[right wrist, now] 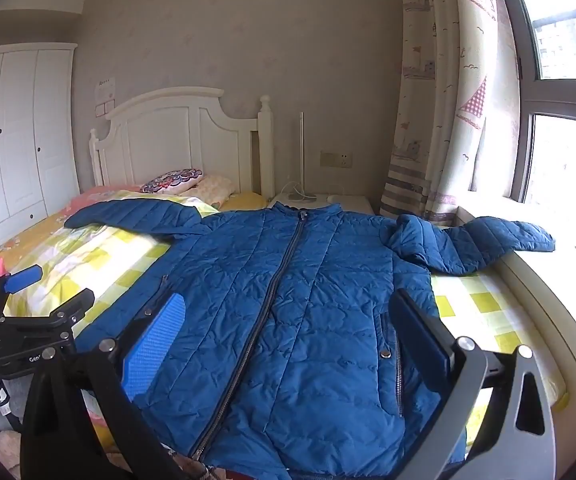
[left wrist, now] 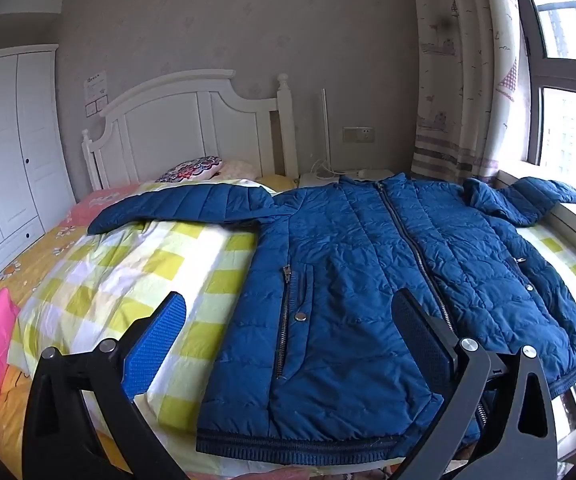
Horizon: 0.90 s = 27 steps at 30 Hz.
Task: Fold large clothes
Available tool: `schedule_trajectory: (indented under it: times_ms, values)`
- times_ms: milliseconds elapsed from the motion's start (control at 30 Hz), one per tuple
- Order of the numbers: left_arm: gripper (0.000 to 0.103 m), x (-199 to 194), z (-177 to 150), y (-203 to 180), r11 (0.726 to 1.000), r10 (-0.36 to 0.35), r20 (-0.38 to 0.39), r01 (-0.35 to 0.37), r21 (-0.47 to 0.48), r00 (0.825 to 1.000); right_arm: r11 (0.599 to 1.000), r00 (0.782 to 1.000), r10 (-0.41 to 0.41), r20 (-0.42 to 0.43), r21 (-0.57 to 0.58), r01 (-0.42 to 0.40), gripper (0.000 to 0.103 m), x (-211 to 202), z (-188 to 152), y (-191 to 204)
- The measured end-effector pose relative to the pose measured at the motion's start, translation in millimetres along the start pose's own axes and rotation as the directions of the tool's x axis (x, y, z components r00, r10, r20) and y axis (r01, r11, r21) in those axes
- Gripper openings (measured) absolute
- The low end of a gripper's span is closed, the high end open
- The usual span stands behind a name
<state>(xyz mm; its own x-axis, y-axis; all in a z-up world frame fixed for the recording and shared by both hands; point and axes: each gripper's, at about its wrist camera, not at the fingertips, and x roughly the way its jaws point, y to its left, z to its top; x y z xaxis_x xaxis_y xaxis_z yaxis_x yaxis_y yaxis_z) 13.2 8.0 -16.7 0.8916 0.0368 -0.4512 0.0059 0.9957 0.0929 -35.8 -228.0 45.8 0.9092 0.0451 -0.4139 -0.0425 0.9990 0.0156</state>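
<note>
Hovering spread-jawed, both grippers [left wrist: 288, 344] [right wrist: 288, 344] face flat blue jacket [left wrist: 367, 280].

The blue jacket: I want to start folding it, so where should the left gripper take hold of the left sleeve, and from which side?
Grip the left sleeve near its cuff end, coming from the wardrobe side. It lies flat and stretched out over the checked blanket, away from the jacket body, so the thin end is probably easy to pinch. The left gripper is open, holding nothing.
</note>
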Motion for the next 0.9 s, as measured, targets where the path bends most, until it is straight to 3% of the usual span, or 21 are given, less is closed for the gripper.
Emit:
schedule_trajectory:
  times_ms: [900]
  values:
    - [0.099,3.6,-4.1,1.9,1.0,-0.001,-0.026,0.002,0.003,1.0,0.999,0.999,0.025,-0.035,0.027,-0.024,0.101,20.1,-16.9,0.5]
